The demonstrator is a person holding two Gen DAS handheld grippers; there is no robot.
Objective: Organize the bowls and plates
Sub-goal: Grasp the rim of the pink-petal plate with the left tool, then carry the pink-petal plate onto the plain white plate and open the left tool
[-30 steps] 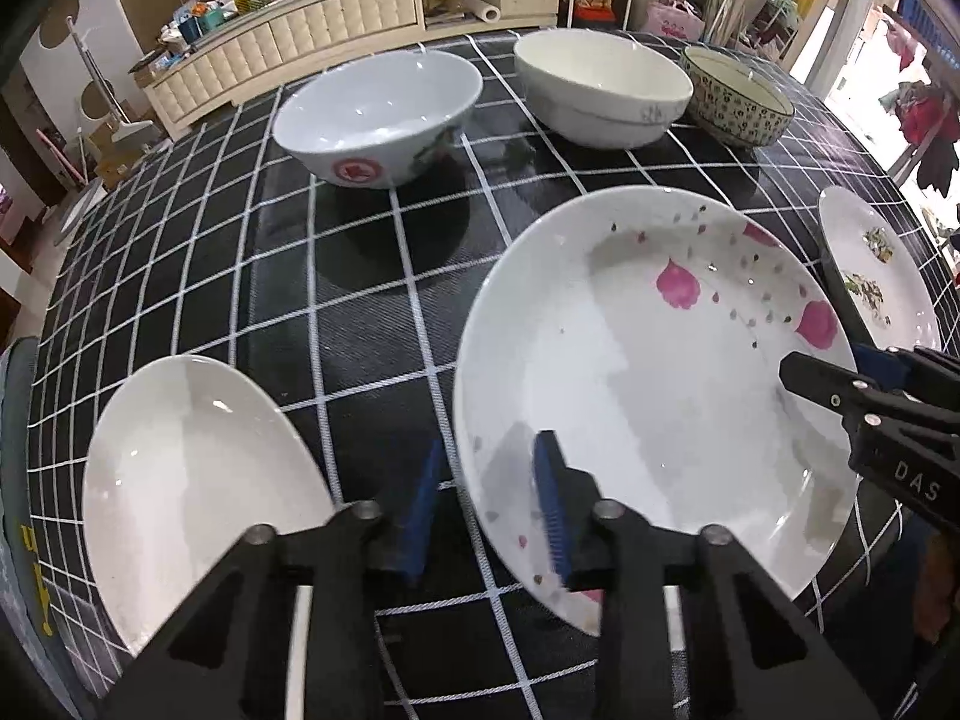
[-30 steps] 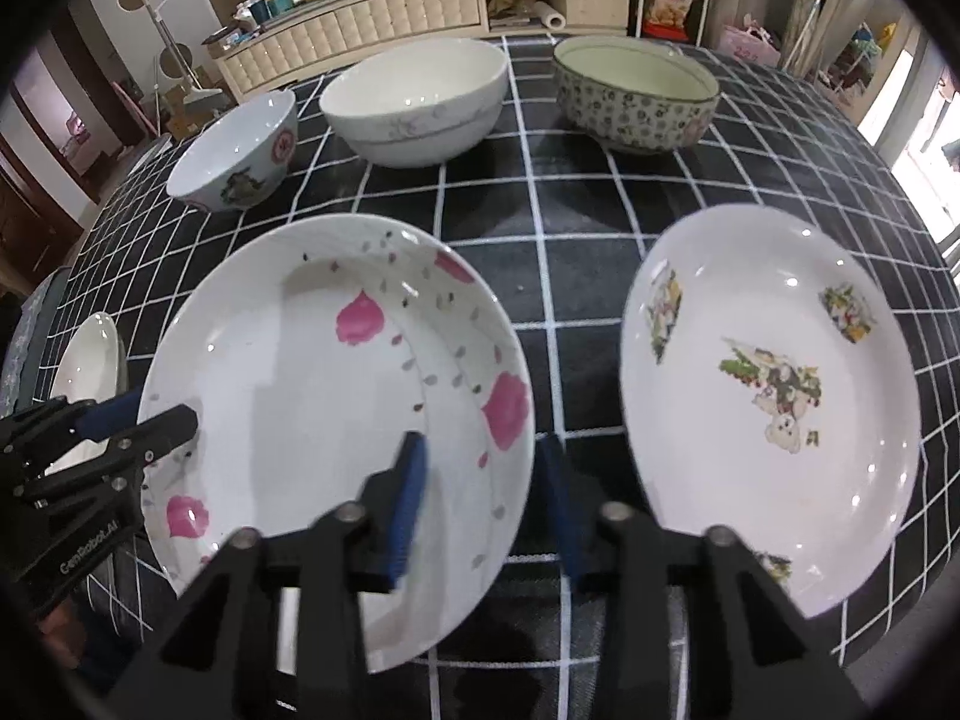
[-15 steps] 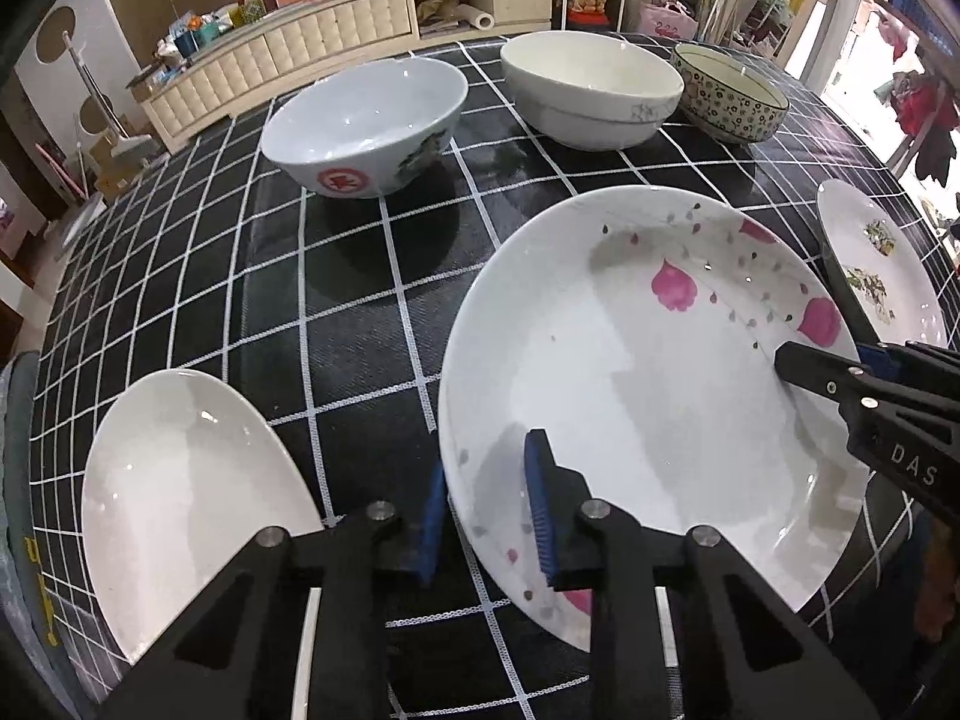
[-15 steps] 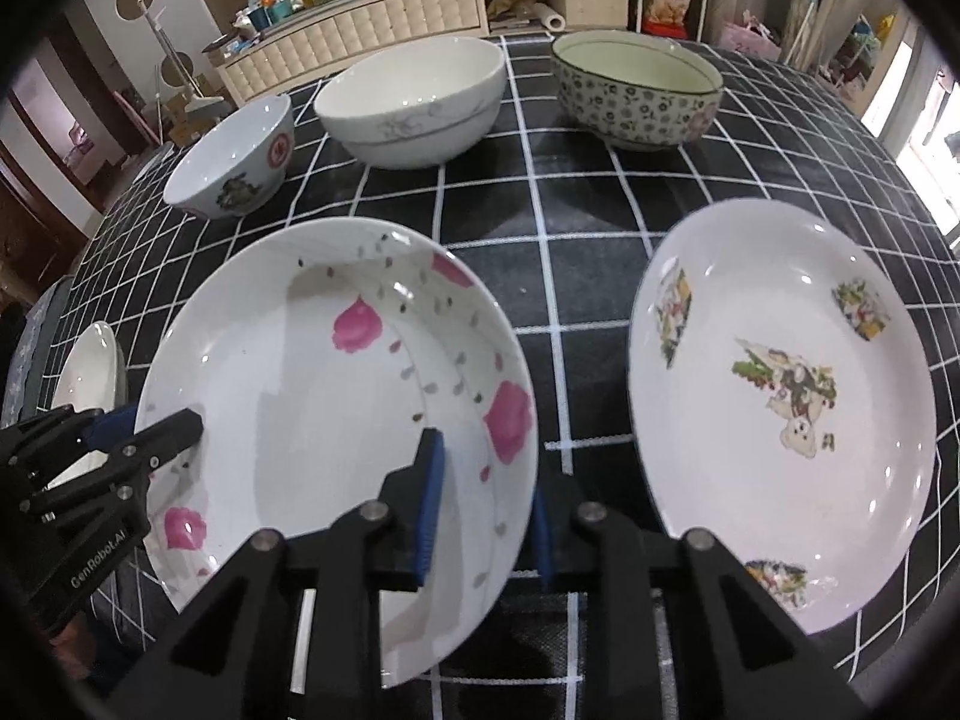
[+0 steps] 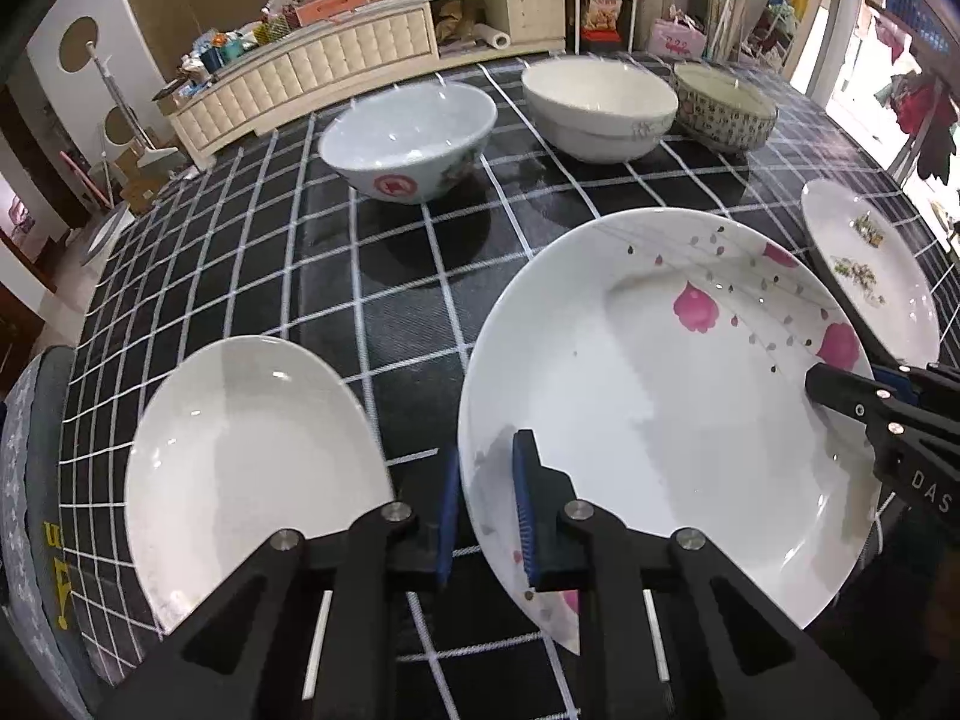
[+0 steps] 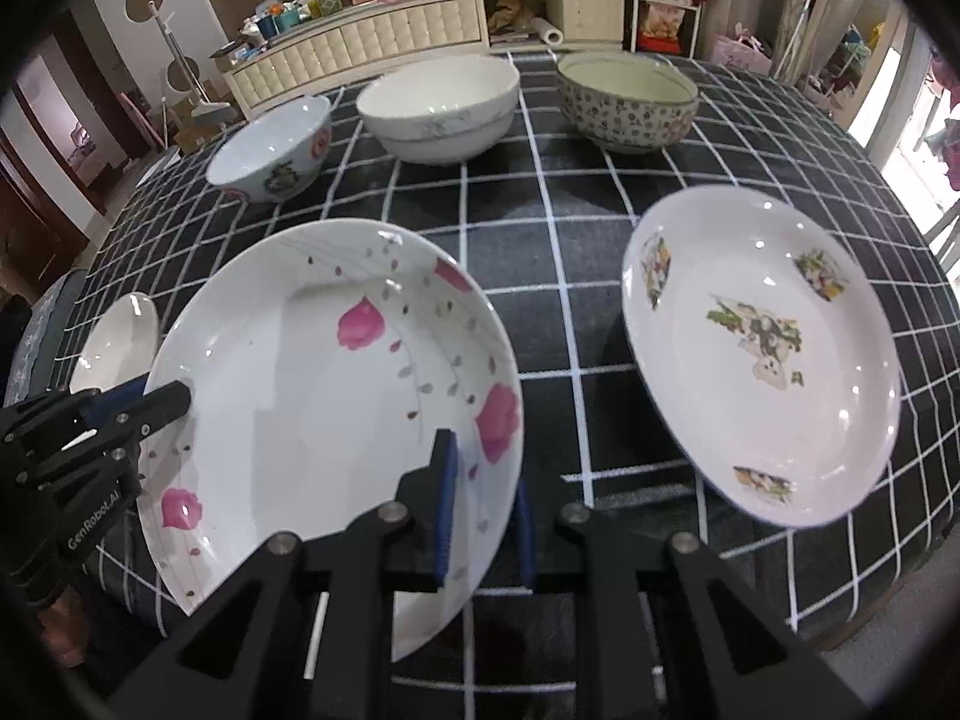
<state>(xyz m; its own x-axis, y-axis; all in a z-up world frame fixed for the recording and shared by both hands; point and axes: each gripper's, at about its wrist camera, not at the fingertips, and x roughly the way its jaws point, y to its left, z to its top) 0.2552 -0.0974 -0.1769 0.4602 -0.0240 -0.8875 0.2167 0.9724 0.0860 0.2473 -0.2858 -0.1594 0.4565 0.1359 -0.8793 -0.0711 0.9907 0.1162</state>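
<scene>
Black cloth with a white grid covers the counter (image 5: 252, 252), and on it stand all the dishes. Your left gripper (image 5: 485, 507) has its fingers closed on the near left rim of the pink-flower plate (image 5: 660, 396): one blue pad is under the rim and the other lies on the inside of the plate. Your right gripper (image 6: 483, 516) grips the same plate at its right rim, again with one pad on the inside and one outside. The fingers of both grippers have just been closing, and the rim of the plate is between them on each side. In the right wrist view the plate looks tilted, its near edge hanging above the cloth, and it throws a shadow below.

To the left of this plate lies a plain white plate (image 5: 240, 468), near it but not touching. To the right lies the plate with small pictures (image 6: 762, 354), flat on the cloth and apart from the held one.

At the far side of the counter three bowls stand upright in a row: a pale blue bowl (image 5: 408, 141) with a red mark, a cream bowl (image 5: 594, 108) in the middle, and a patterned bowl (image 5: 723, 114) on the right. The cream bowl and the patterned bowl are just beside each other.
</scene>
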